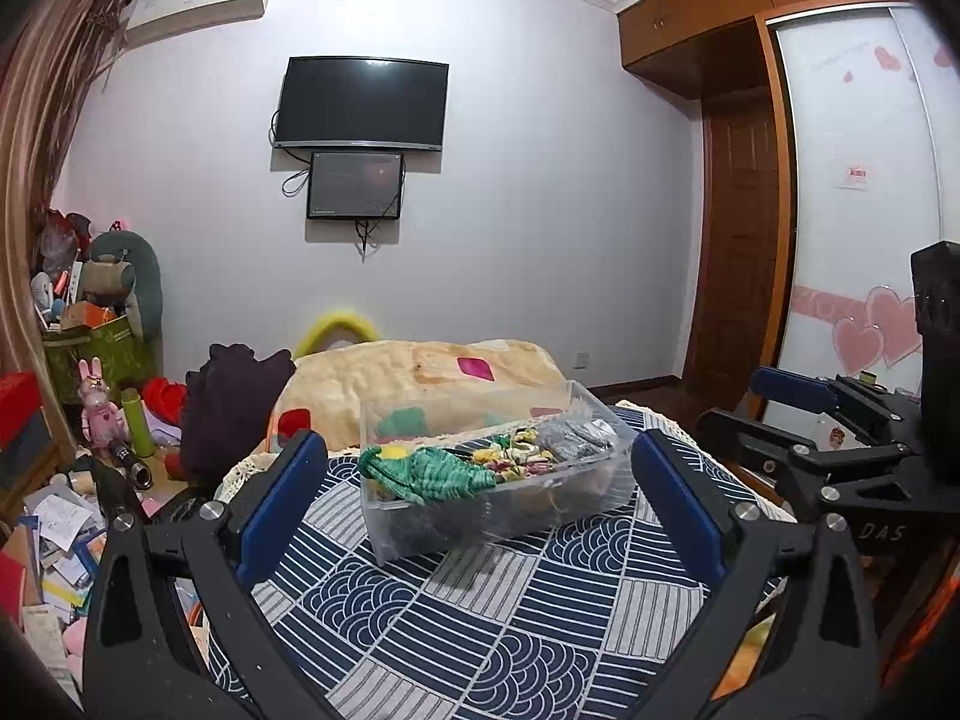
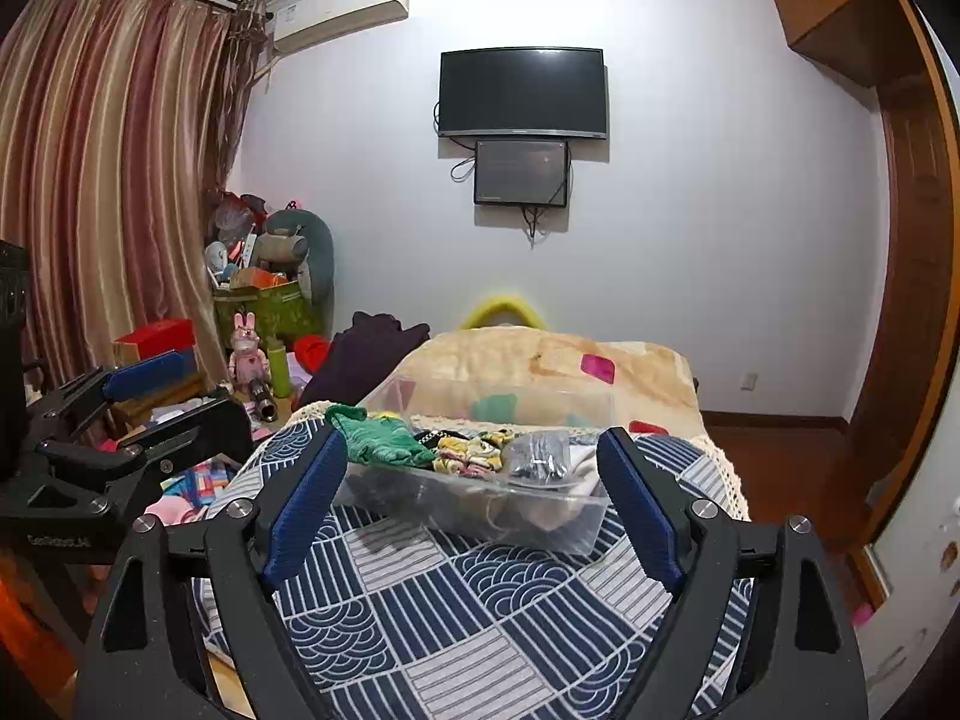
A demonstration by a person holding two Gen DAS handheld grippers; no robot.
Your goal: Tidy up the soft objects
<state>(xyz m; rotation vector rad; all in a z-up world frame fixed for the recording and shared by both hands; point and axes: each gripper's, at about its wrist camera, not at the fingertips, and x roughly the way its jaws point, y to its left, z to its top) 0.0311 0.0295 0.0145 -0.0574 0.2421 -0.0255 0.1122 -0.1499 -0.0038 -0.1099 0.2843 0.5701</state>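
Observation:
A clear plastic box [image 1: 420, 531] stands on the blue-and-white patterned cloth [image 1: 480, 630]. It holds soft items: a green knit piece [image 1: 438, 471] draped over its left rim, yellow-pink floral socks [image 1: 516, 453] and grey socks [image 1: 576, 435]. The box [image 2: 528, 516] also shows in the right wrist view with the green piece [image 2: 378, 441], floral socks [image 2: 474, 450] and grey socks [image 2: 540, 453]. My left gripper [image 1: 480, 462] is open and empty, short of the box. My right gripper [image 2: 474, 480] is open and empty, also short of it.
A cream quilt [image 1: 420, 378] with coloured patches lies behind the box, a dark purple garment [image 1: 228, 408] to its left. Cluttered toys, boxes and papers [image 1: 72, 480] fill the floor at left. A wooden wardrobe and door [image 1: 738, 240] stand at right.

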